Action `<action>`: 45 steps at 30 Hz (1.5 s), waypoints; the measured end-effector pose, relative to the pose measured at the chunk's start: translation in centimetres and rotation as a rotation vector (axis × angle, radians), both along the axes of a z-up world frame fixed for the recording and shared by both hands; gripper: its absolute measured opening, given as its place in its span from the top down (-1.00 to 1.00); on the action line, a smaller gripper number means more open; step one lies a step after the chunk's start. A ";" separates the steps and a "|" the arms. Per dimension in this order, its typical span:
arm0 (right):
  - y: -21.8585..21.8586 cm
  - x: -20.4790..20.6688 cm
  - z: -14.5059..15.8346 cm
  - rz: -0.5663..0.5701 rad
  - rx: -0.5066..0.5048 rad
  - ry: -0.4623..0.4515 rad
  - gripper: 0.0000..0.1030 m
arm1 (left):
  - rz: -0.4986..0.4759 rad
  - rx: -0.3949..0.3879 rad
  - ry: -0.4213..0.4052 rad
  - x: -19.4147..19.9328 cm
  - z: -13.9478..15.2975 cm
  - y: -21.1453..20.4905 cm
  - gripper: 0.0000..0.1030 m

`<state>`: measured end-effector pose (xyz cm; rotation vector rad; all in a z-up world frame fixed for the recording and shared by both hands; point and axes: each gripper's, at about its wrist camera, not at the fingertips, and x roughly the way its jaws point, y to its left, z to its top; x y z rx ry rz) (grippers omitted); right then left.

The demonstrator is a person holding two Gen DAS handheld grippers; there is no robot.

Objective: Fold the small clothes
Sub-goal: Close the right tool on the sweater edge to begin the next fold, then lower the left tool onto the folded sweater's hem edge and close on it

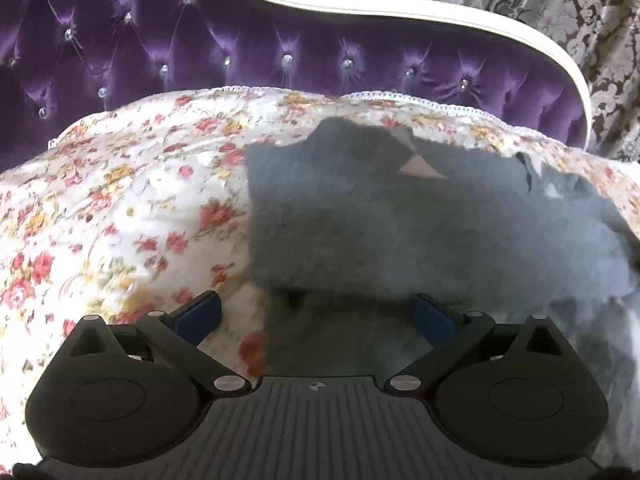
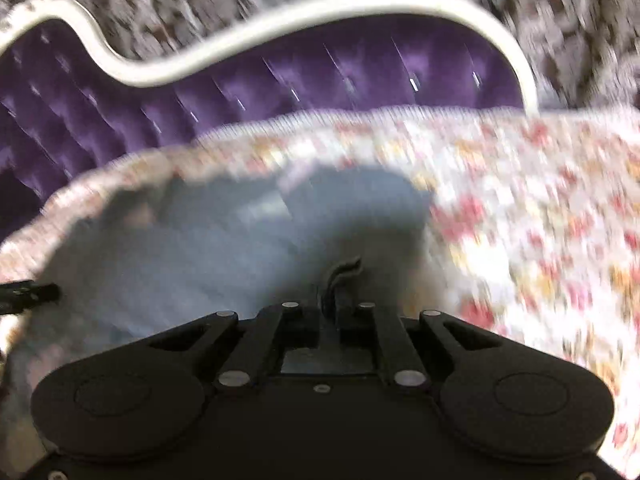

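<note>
Grey garment [image 1: 360, 216]: matt, fuzzy, fleece-like cloth. Bedspread [image 1: 120, 208]: smooth printed floral cloth, white lace-like trim along its far edge. Headboard [image 1: 160, 48]: glossy purple satin-like upholstery, deeply tufted, studded with glinting crystal-like buttons; its frame [image 1: 360, 4] a smooth, off-white, semi-gloss moulding. Curtain [image 1: 580, 32]: patterned damask-like cloth with a faint sheen. Left gripper [image 1: 316, 316]: matt black plastic, ribbed base, bright metal pins, blue pads [image 1: 198, 314].

One grey garment [image 1: 400, 220], one floral bedspread [image 1: 120, 208], one purple tufted headboard [image 1: 200, 52], two claws.
</note>
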<state>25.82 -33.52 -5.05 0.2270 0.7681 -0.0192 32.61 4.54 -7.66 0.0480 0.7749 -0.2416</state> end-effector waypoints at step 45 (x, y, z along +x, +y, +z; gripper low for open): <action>6.1 -16.1 2.8 0.114 0.055 -0.079 -0.65 | 0.003 -0.203 0.067 -16.9 2.6 2.7 -0.99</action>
